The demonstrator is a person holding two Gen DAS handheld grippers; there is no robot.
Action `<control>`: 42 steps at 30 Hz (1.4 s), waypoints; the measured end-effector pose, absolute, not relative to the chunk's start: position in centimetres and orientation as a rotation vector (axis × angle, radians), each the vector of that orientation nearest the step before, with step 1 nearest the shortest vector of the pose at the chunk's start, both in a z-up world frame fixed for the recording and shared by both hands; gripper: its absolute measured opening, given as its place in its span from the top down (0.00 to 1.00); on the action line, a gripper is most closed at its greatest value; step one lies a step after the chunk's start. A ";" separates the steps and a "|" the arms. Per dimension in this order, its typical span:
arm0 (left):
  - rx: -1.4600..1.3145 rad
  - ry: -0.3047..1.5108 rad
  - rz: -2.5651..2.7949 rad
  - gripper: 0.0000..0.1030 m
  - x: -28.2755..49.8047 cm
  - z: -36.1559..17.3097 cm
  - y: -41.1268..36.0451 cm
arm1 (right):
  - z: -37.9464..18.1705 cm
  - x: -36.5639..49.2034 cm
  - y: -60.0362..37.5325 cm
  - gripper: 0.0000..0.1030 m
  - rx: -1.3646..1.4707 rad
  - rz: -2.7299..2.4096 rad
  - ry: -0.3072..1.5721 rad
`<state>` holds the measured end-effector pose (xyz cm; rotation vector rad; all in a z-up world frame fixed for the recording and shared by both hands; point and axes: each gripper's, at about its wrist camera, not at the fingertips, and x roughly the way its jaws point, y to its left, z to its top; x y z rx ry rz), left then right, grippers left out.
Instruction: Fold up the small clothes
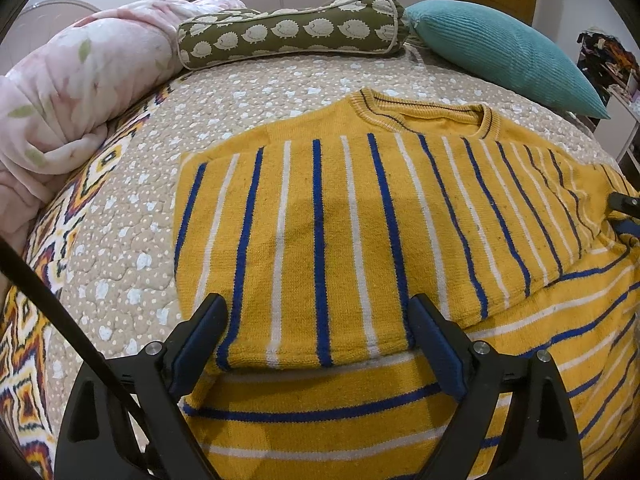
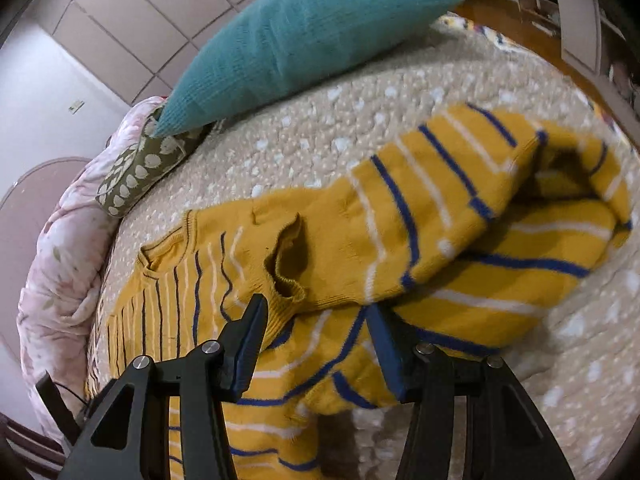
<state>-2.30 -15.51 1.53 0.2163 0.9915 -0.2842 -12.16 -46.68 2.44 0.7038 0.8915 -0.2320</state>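
- My left gripper [image 1: 316, 320] stands wide open, its two fingers straddling the folded edge of the yellow striped sweater [image 1: 360, 216] and gripping nothing; the cloth lies flat between them.
- The sweater is spread on the quilted bedspread [image 1: 132, 200], its collar [image 1: 424, 116] pointing toward the pillows. One side is already folded over the body, so the stripes on the upper layer run across those on the layer beneath.
- My right gripper [image 2: 316, 320] is also spread apart. A bunched sleeve [image 2: 420, 208] of the sweater [image 2: 192, 292] is draped over and between its fingers, lifted off the bed, with the ribbed cuff [image 2: 288, 256] gaping just past the left finger. I cannot tell whether the cloth only rests on the pads or is caught by them.
- In the left view I see the tip of the right gripper [image 1: 624, 212] at the far right edge of the sweater.
- Behind the sweater lie a hedgehog-print bolster [image 1: 292, 32], a teal cushion [image 1: 504, 56] and a rolled pink blanket [image 1: 76, 84].
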 end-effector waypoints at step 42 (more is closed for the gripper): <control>0.180 0.999 -0.505 0.10 -3.5 4.4 -18.8 | 6.2 -18.8 -38.8 0.40 0.529 0.020 0.827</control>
